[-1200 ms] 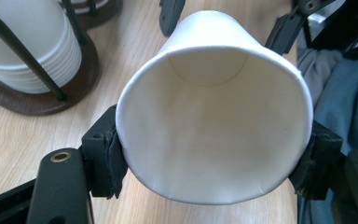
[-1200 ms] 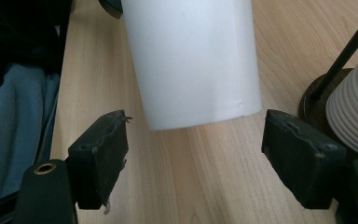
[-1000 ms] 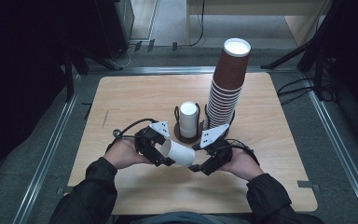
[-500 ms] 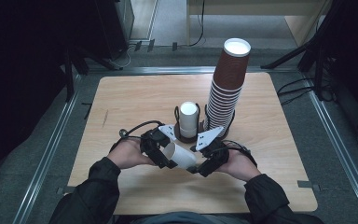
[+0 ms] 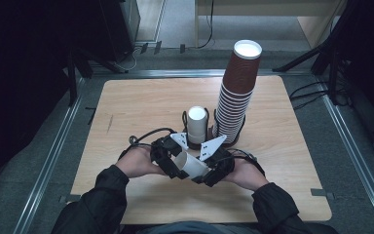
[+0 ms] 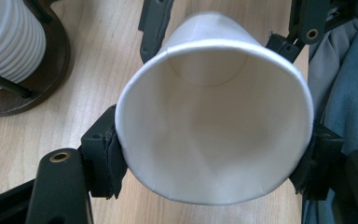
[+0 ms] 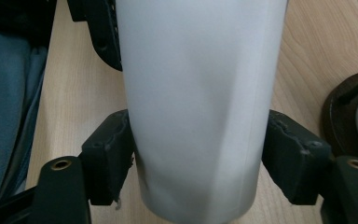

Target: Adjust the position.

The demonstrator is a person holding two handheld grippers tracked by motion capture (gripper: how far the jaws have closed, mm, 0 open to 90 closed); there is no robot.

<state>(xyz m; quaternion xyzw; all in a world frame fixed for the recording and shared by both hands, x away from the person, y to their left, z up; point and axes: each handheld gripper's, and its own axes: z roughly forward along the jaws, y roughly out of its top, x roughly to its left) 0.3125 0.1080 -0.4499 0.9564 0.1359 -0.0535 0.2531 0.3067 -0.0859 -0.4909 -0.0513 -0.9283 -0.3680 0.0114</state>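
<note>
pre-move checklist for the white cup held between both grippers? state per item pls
1. Left gripper pads press the white cup at its rim: ok.
2. Right gripper jaws have just been closing on the cup; pads touch its wall: ok.
3. Cup wall undented: not ok, creased near the right pads.
4. Cup lifted off the table: cannot tell.
5. White stack on its stand upright: ok.
6. Brown stack upright, apart from both grippers: ok.

Brown cup stack (image 5: pixel 237 92), perhaps on holder
</note>
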